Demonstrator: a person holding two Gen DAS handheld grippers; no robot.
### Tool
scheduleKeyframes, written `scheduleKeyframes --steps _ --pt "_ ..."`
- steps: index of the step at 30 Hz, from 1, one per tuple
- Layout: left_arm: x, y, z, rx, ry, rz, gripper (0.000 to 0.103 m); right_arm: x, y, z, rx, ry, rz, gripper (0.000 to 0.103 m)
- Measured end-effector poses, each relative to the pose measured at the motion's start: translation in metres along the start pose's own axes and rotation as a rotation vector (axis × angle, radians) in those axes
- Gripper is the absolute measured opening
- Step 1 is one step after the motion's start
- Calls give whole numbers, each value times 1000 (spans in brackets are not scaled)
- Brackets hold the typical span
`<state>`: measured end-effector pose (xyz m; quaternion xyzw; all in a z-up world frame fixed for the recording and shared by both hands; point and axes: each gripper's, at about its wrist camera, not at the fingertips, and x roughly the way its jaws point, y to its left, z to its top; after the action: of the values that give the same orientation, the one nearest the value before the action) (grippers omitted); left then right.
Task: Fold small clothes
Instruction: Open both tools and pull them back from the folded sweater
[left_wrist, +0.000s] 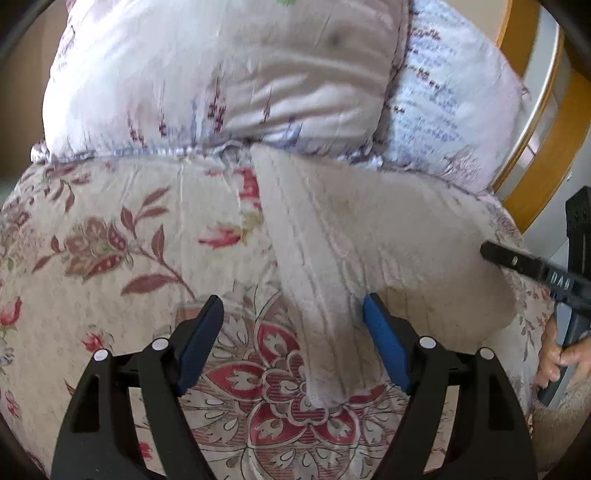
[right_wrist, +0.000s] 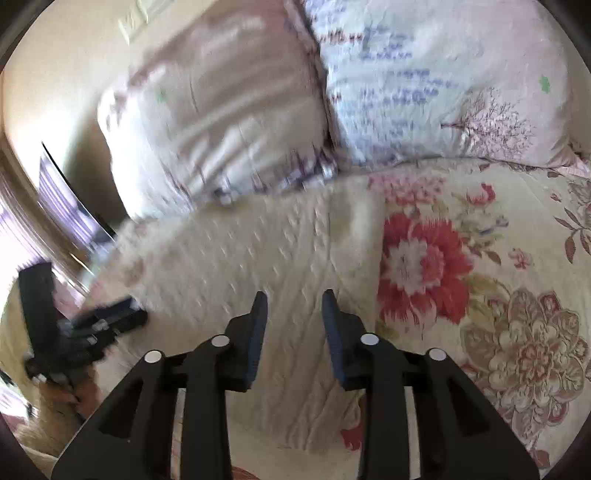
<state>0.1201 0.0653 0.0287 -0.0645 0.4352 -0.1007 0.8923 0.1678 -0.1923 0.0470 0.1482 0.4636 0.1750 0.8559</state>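
Observation:
A small cream knitted garment (left_wrist: 351, 236) lies flat on the floral bedspread (left_wrist: 110, 240). In the left wrist view one narrow part of it runs down between my left gripper's (left_wrist: 293, 314) open blue fingers, which do not close on it. My right gripper (right_wrist: 294, 295) is open and empty just above the garment (right_wrist: 258, 258). The right gripper also shows at the right edge of the left wrist view (left_wrist: 535, 269), held by a hand over the garment's right end. The left gripper shows blurred at the left of the right wrist view (right_wrist: 110, 317).
Two pale printed pillows (left_wrist: 221, 81) (right_wrist: 424, 85) lie against the head of the bed behind the garment. A wooden bed frame (left_wrist: 535, 177) curves at the right. The bedspread (right_wrist: 480, 277) stretches to the right in the right wrist view.

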Motion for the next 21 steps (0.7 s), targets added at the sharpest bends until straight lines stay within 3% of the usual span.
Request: scheduleKeyframes --steps 5,10,18,21 --pt "11 -1 -5 -7 12 26 86 3 21 -5 -93 -30 -111 37" --pt "-12 1 -12 2 -60 -3 86 -28 25 -15 -82 -128 -107 71" --pt "-38 5 -28 -3 -131 26 100 -64 27 -35 -77 -245 -177 98" --pt "-41 3 -35 -3 -132 37 101 -70 31 -44 -87 -260 -198 99"
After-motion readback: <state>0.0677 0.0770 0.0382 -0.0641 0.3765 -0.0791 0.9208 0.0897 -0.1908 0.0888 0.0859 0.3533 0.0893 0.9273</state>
